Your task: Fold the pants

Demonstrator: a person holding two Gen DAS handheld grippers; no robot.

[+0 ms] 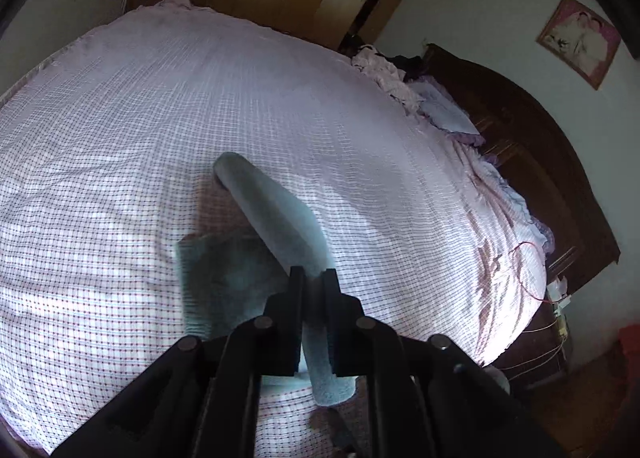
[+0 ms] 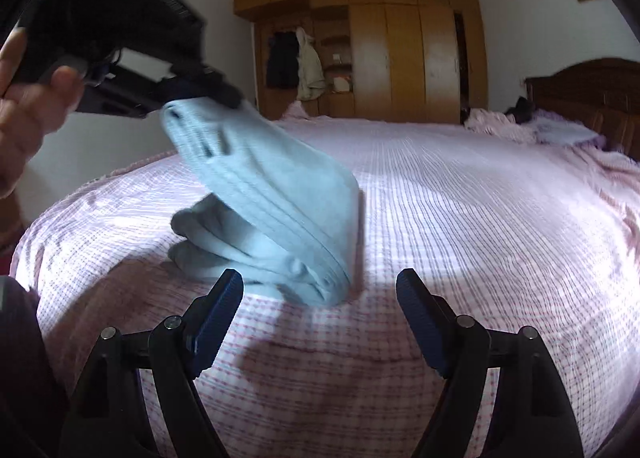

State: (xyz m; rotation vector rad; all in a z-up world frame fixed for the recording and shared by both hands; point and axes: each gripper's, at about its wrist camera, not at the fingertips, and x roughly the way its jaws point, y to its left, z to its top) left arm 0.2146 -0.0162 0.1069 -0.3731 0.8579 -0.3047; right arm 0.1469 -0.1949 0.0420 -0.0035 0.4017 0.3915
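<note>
The left gripper (image 1: 313, 278) pinches the pale-blue pants (image 2: 264, 193) above the bed (image 2: 460, 193); the right gripper (image 2: 319, 290) gapes wide, holding nothing.

The pants (image 2: 272, 193) are seen as soft, matt blue cloth; the bed (image 2: 460, 197) is covered in checked woven fabric; the wardrobe (image 2: 404, 45) is smooth wood.

A bed (image 2: 440, 217) with a pink checked sheet carries light blue pants (image 2: 240, 254), partly folded; rumpled pink bedding (image 2: 496, 123) lies near the headboard (image 2: 592, 93).
</note>
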